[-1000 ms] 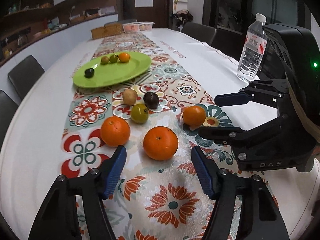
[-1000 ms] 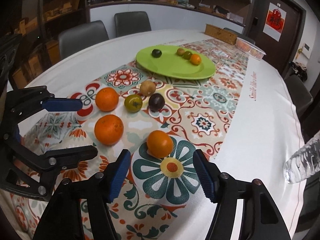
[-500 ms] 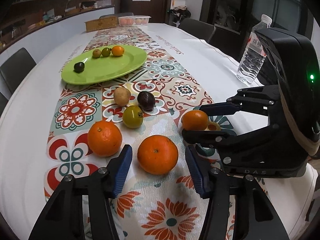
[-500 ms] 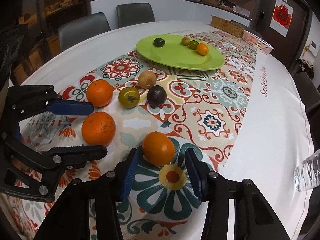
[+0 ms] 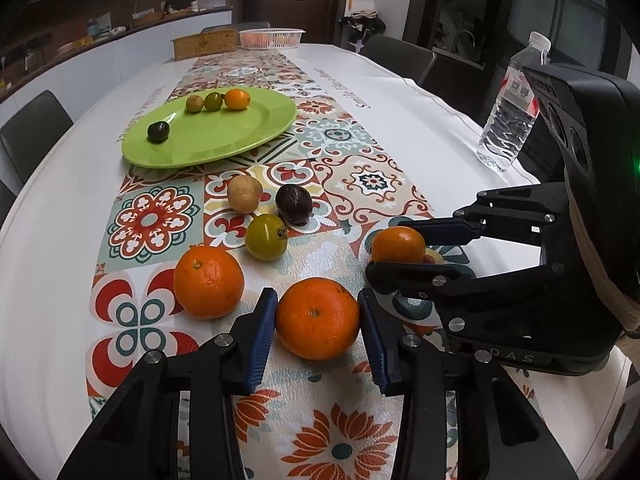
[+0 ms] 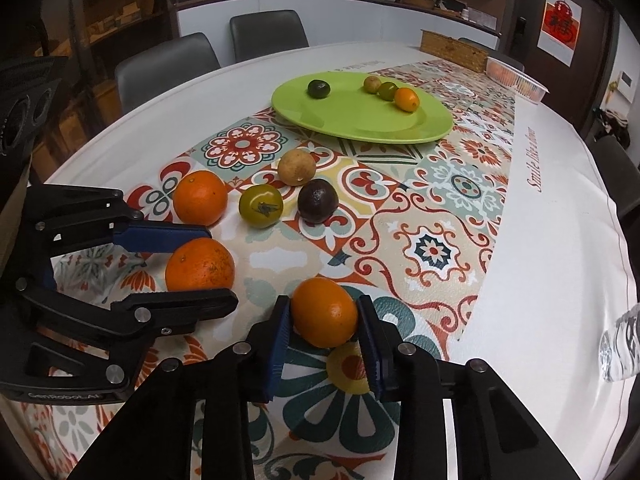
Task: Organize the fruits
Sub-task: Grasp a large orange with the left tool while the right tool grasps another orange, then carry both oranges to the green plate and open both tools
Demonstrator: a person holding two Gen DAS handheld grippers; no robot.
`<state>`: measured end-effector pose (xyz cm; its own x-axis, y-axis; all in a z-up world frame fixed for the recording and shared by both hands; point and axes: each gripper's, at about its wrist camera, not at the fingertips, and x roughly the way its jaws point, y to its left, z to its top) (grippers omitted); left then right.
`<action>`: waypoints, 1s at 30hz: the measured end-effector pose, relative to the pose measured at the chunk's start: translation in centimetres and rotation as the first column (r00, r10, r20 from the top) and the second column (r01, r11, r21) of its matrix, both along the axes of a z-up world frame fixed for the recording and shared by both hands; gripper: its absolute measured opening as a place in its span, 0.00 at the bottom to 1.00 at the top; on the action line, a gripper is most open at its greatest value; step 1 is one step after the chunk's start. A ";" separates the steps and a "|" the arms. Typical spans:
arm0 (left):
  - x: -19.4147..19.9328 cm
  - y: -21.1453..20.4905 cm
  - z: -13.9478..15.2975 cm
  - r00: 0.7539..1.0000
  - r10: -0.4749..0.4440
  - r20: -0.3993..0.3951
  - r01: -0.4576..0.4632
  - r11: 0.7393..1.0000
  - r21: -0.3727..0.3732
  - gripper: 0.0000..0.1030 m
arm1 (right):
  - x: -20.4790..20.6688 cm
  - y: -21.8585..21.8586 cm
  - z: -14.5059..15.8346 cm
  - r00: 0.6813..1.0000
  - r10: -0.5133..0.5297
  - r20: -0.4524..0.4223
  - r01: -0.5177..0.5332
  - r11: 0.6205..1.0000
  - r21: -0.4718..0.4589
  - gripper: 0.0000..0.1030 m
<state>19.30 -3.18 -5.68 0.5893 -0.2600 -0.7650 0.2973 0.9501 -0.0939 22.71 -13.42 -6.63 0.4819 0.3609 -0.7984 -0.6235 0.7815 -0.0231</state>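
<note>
In the left wrist view my left gripper (image 5: 316, 300) has its blue pads against both sides of a large orange (image 5: 318, 318) on the patterned runner, its jaws still closing. In the right wrist view my right gripper (image 6: 323, 304) pinches a smaller orange (image 6: 324, 312), jaws also closing. Both fruits rest on the cloth. A second large orange (image 5: 208, 282), a yellow-green fruit (image 5: 266, 237), a dark purple fruit (image 5: 294, 205) and a tan fruit (image 5: 245, 194) lie loose beyond. Farther back, a green plate (image 5: 240, 140) carries several small fruits.
A water bottle (image 5: 508, 116) stands at the right table edge. A plastic basket (image 5: 272, 38) and a wooden box (image 5: 204, 44) sit at the far end. Dark chairs (image 6: 264, 36) ring the white-clothed table (image 5: 60, 208).
Both grippers have narrowed from wide open until their pads meet the oranges. Each orange now sits deeper between the fingers. The loose fruits have not moved.
</note>
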 end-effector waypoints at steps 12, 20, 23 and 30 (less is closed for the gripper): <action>-1.6 0.1 2.2 0.998 0.016 0.062 -0.016 1.000 0.008 0.39 | -2.0 -0.9 2.4 0.998 -0.046 0.042 0.044 0.998 0.051 0.33; -3.0 0.8 4.5 0.992 0.047 0.120 -0.048 0.999 0.008 0.39 | -3.0 -1.3 4.4 0.994 -0.088 0.066 0.081 0.992 0.100 0.33; -3.6 1.2 5.5 0.988 0.058 0.146 -0.059 0.998 0.005 0.39 | -3.4 -1.4 5.3 0.992 -0.104 0.079 0.093 0.988 0.125 0.33; -4.3 2.1 7.5 0.976 0.082 0.203 -0.082 0.997 -0.007 0.39 | -4.1 -1.1 7.5 0.983 -0.128 0.130 0.106 0.981 0.163 0.33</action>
<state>15.02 -1.12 1.83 0.7516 -0.2032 -0.6275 0.2313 0.9722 -0.0377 18.57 -14.52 0.88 0.6305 0.4094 -0.6594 -0.5264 0.8499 0.0243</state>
